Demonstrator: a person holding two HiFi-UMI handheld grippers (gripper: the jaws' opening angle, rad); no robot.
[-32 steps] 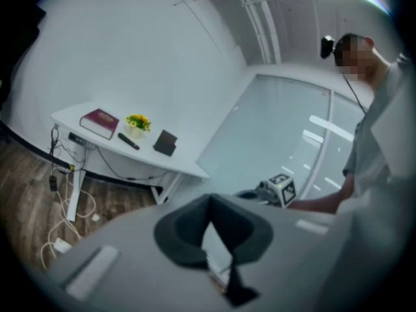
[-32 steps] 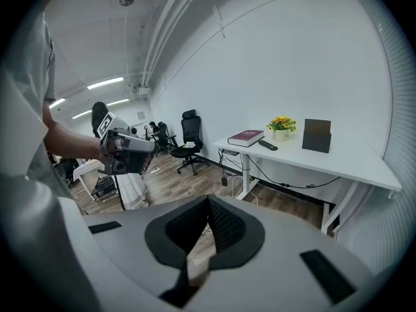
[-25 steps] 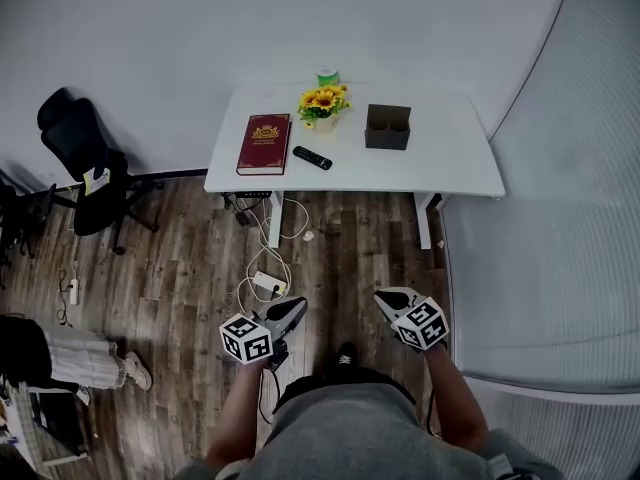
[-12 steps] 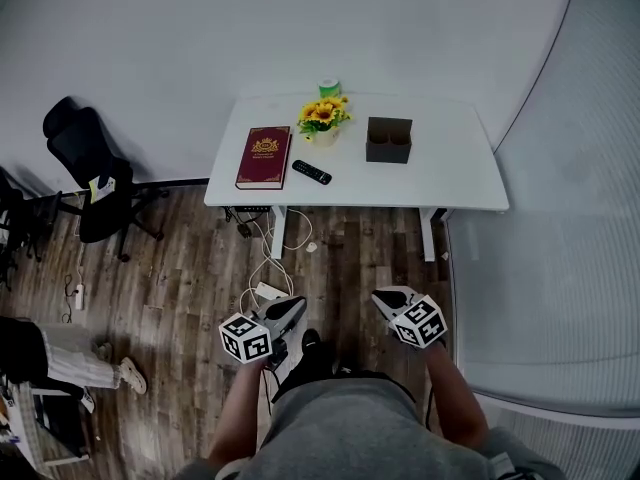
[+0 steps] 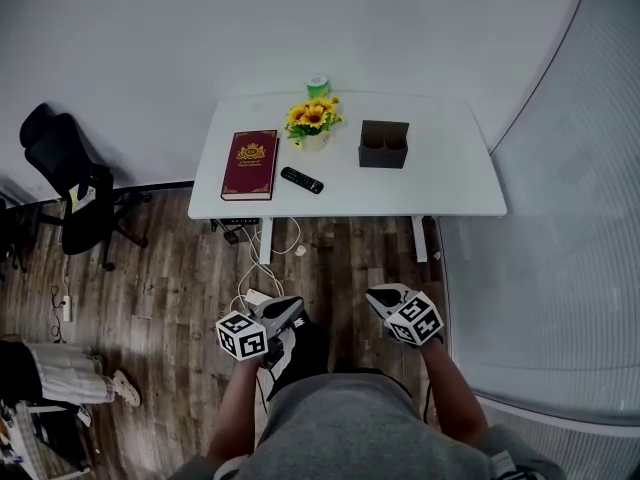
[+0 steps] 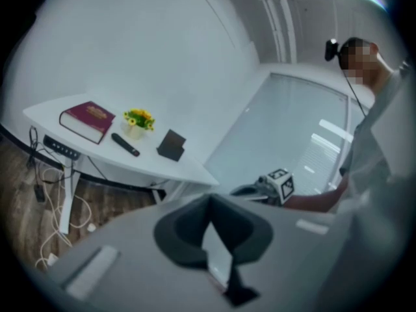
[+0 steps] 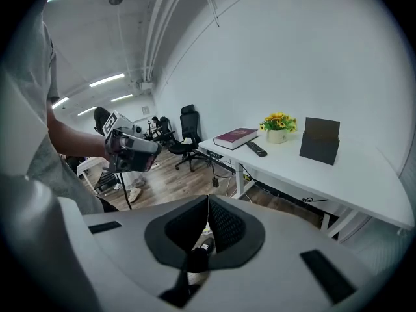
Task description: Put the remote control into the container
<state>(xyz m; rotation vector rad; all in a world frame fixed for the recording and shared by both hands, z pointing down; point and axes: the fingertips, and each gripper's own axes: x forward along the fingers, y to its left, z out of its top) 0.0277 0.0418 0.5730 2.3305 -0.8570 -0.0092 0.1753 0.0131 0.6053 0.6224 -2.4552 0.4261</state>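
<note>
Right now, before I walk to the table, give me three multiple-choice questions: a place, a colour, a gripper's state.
1. Where is the remote control? A) on the table, between the book and the container; B) inside the container; C) on the floor.
2. The book's cover is: A) blue; B) dark red; C) green.
3. The right gripper has its jaws: A) wide open; B) shut on the remote control; C) shut, empty.
Answers: 1 A, it lies on the white tabletop; 2 B, red with gold print; 3 C, its pads meet with nothing between.
</note>
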